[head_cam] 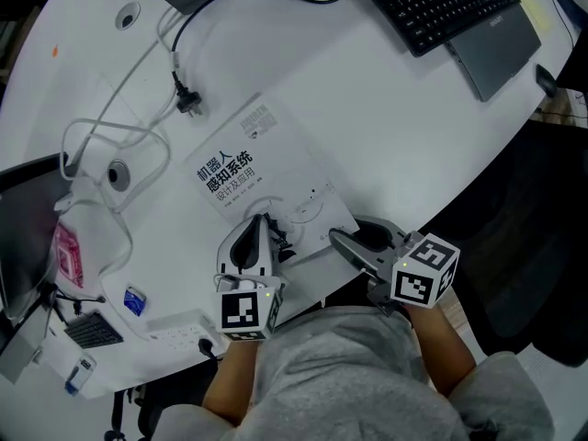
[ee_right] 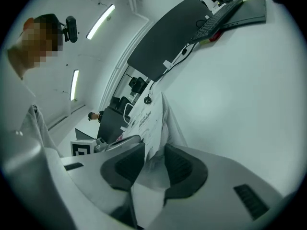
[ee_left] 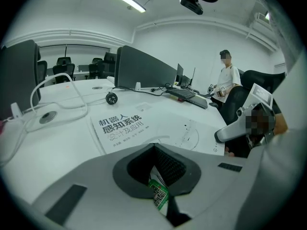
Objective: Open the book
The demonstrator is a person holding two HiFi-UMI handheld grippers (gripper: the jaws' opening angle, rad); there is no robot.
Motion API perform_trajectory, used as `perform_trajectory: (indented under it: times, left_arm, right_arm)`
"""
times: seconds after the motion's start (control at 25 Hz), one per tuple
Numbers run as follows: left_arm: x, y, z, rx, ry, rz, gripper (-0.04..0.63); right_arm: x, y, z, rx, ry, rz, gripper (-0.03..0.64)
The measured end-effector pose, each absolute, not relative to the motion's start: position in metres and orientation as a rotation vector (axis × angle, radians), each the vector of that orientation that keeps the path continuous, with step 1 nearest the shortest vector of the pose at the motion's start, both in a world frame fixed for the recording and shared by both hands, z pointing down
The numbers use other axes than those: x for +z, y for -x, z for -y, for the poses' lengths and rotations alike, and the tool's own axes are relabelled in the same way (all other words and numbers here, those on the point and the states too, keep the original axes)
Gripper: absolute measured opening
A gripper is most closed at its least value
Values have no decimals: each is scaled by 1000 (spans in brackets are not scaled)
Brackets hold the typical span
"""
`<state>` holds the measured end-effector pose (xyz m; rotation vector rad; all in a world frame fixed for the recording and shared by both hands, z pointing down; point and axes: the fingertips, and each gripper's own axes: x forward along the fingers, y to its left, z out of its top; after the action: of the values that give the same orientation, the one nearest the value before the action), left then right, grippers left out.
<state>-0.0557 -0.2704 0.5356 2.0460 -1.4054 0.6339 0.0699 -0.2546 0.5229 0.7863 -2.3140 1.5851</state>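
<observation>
A white book point(head_cam: 262, 163) with a dark printed title lies shut on the white desk point(head_cam: 404, 127), slanted, its near corner by the desk's front edge. My left gripper point(head_cam: 261, 224) rests on the book's near edge, jaws shut tip to tip point(ee_left: 154, 146); a small green and white label shows behind the tips. My right gripper point(head_cam: 338, 239) is at the book's near right corner. In the right gripper view the book point(ee_right: 149, 121) is seen edge-on and runs in between the two pads point(ee_right: 153, 150), which close on cover and pages.
A black keyboard point(head_cam: 448, 3) and a grey laptop point(head_cam: 501, 49) lie at the far right. White cables point(head_cam: 119, 141) and a black plug point(head_cam: 188, 102) sprawl left of the book. A power strip point(head_cam: 179, 329) sits near left. A person point(ee_left: 228, 78) stands far off.
</observation>
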Motion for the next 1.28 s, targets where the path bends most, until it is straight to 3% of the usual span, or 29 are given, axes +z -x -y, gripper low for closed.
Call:
perform_trajectory:
  times: [0.32,1.28]
  left_arm:
    - [532,51,282,581,-2078,1406,11]
    - [438,124,239,322,-2123,1565,11]
  right_arm:
    - [512,-69,271,1524,-945,2370,57]
    - [417,22,230,1034,-744,2614,54]
